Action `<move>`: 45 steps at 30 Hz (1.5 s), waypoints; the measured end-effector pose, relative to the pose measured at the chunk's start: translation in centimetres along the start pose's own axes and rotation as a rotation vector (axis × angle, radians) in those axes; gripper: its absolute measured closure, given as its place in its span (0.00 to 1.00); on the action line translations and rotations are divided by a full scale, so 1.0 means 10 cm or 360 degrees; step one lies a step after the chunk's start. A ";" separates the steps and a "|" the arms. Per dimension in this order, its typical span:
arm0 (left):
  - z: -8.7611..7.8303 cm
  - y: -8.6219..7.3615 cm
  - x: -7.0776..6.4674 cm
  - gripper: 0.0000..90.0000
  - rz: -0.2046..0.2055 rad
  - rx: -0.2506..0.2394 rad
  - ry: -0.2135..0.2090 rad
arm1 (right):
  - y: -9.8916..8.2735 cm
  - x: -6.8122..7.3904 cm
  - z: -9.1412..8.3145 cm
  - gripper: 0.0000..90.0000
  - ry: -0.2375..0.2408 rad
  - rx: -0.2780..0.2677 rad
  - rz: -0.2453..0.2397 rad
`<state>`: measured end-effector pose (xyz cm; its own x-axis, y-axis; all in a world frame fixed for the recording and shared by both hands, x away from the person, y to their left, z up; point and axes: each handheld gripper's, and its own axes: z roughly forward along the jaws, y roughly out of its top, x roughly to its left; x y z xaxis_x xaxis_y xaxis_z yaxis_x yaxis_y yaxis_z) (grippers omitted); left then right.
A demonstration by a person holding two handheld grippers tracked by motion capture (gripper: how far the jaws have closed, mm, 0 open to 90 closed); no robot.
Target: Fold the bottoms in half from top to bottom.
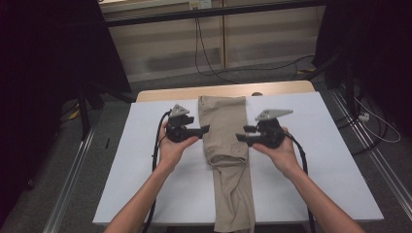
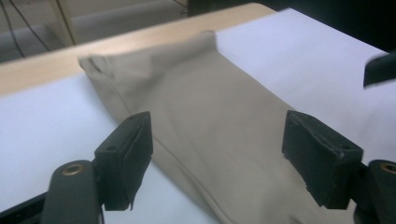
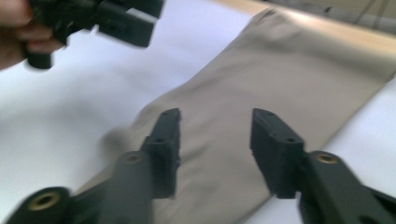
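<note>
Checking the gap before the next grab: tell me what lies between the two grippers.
In the high view, the folded khaki trousers lie between the left gripper and right gripper, lengthwise on the white table cover.

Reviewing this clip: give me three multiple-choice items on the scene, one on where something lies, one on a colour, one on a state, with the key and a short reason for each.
1. Where do the trousers lie on the white sheet?
A. Down the middle, between the two grippers
B. Bunched at the left edge
C. Across the far right corner

2. What colour are the trousers?
A. Dark blue
B. Beige
C. Red

3. How do the jaws of the left gripper stand?
A. Shut on the fabric
B. Shut on nothing
C. Open, with the fabric beyond them

Key:
1 A: in the high view they run down the centre, the left gripper on one side and the right gripper on the other.
2 B: the cloth is beige in all views.
3 C: the left gripper view shows a wide gap between its pads.
</note>
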<state>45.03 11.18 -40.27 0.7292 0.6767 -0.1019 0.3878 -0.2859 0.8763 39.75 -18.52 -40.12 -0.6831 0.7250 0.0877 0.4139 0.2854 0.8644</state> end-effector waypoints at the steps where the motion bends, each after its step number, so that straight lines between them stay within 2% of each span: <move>1: -0.04 -0.06 -0.05 0.27 0.0014 0.0012 -0.0018 | -0.09 0.08 -0.04 0.62 0.0026 0.0011 -0.0009; 3: -0.13 -0.17 -0.16 0.27 0.0044 0.0057 -0.0053 | -0.26 0.28 -0.12 0.68 0.0076 0.0065 -0.0056; 6: -0.26 -0.32 -0.33 0.26 0.0111 0.0108 -0.0097 | -0.47 0.53 -0.22 0.75 0.0184 0.0070 -0.0079; 7: -0.30 -0.37 -0.39 0.26 0.0129 0.0120 -0.0123 | -0.52 0.63 -0.24 0.76 0.0201 0.0104 -0.0103; 9: -0.41 -0.49 -0.53 0.26 0.0133 0.0156 -0.0131 | -0.64 0.82 -0.26 0.77 0.0229 0.0150 -0.0152; 11: -0.49 -0.63 -0.64 0.28 0.0154 0.0172 -0.0172 | -0.75 0.98 -0.27 0.75 0.0282 0.0193 -0.0145; 12: -0.53 -0.73 -0.69 0.29 0.0177 0.0180 -0.0196 | -0.78 1.06 -0.28 0.73 0.0292 0.0212 -0.0175; 13: -0.54 -0.78 -0.71 0.29 0.0195 0.0185 -0.0214 | -0.80 1.14 -0.29 0.70 0.0302 0.0205 -0.0216; 15: -0.53 -0.86 -0.74 0.34 0.0192 0.0219 -0.0250 | -0.78 1.22 -0.30 0.69 0.0353 0.0182 -0.0232; 16: -0.50 -0.87 -0.75 0.34 0.0198 0.0240 -0.0253 | -0.77 1.26 -0.29 0.69 0.0359 0.0181 -0.0281; 18: -0.46 -0.86 -0.76 0.34 0.0201 0.0232 -0.0254 | -0.76 1.35 -0.24 0.68 0.0416 0.0187 -0.0296; 19: -0.44 -0.86 -0.76 0.33 0.0196 0.0232 -0.0265 | -0.79 1.41 -0.20 0.68 0.0451 0.0224 -0.0326; 22: -0.40 -0.87 -0.78 0.33 0.0198 0.0256 -0.0263 | -0.85 1.51 -0.11 0.60 0.0430 0.0337 -0.0416; 24: -0.40 -0.88 -0.78 0.33 0.0194 0.0260 -0.0253 | -0.90 1.51 -0.06 0.59 0.0376 0.0388 -0.0447; 25: -0.40 -0.87 -0.78 0.33 0.0195 0.0259 -0.0256 | -0.93 1.51 -0.05 0.63 0.0366 0.0371 -0.0458; 26: -0.41 -0.87 -0.77 0.33 0.0189 0.0252 -0.0242 | -0.94 1.51 -0.05 0.75 0.0353 0.0364 -0.0465; 27: -0.42 -0.87 -0.76 0.33 0.0182 0.0240 -0.0237 | -0.92 1.50 -0.06 0.91 0.0353 0.0369 -0.0461; 28: -0.42 -0.87 -0.75 0.33 0.0184 0.0242 -0.0229 | -0.92 1.48 -0.06 0.99 0.0343 0.0372 -0.0432; 30: -0.42 -0.87 -0.74 0.33 0.0169 0.0244 -0.0219 | -0.91 1.42 -0.06 1.00 0.0369 0.0363 -0.0364; 31: -0.42 -0.87 -0.73 0.33 0.0170 0.0248 -0.0217 | -0.90 1.41 -0.06 1.00 0.0362 0.0358 -0.0365; 33: -0.42 -0.87 -0.74 0.33 0.0168 0.0243 -0.0214 | -0.83 1.34 -0.11 1.00 0.0404 0.0286 -0.0296; 35: -0.42 -0.87 -0.74 0.33 0.0168 0.0243 -0.0211 | -0.76 1.26 -0.18 1.00 0.0387 0.0205 -0.0243; 37: -0.41 -0.87 -0.74 0.33 0.0175 0.0259 -0.0208 | -0.71 1.15 -0.23 1.00 0.0329 0.0142 -0.0195; 38: -0.40 -0.87 -0.74 0.33 0.0176 0.0265 -0.0209 | -0.70 1.08 -0.24 1.00 0.0285 0.0125 -0.0185; 40: -0.40 -0.88 -0.75 0.36 0.0174 0.0283 -0.0223 | -0.70 0.92 -0.21 1.00 0.0209 0.0111 -0.0114; 42: -0.39 -0.89 -0.77 0.39 0.0162 0.0296 -0.0254 | -0.70 0.79 -0.15 1.00 0.0119 0.0115 -0.0065; 44: -0.39 -0.90 -0.80 0.44 0.0168 0.0309 -0.0286 | -0.71 0.69 -0.07 1.00 0.0043 0.0147 -0.0075; 45: -0.39 -0.90 -0.81 0.45 0.0177 0.0320 -0.0296 | -0.73 0.65 -0.03 1.00 0.0035 0.0165 -0.0067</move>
<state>33.41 10.86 -45.54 0.8570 0.5032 -0.1114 0.3903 -0.4924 0.7780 32.12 -16.05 -45.67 -0.7138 0.6974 0.0645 0.4438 0.3792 0.8119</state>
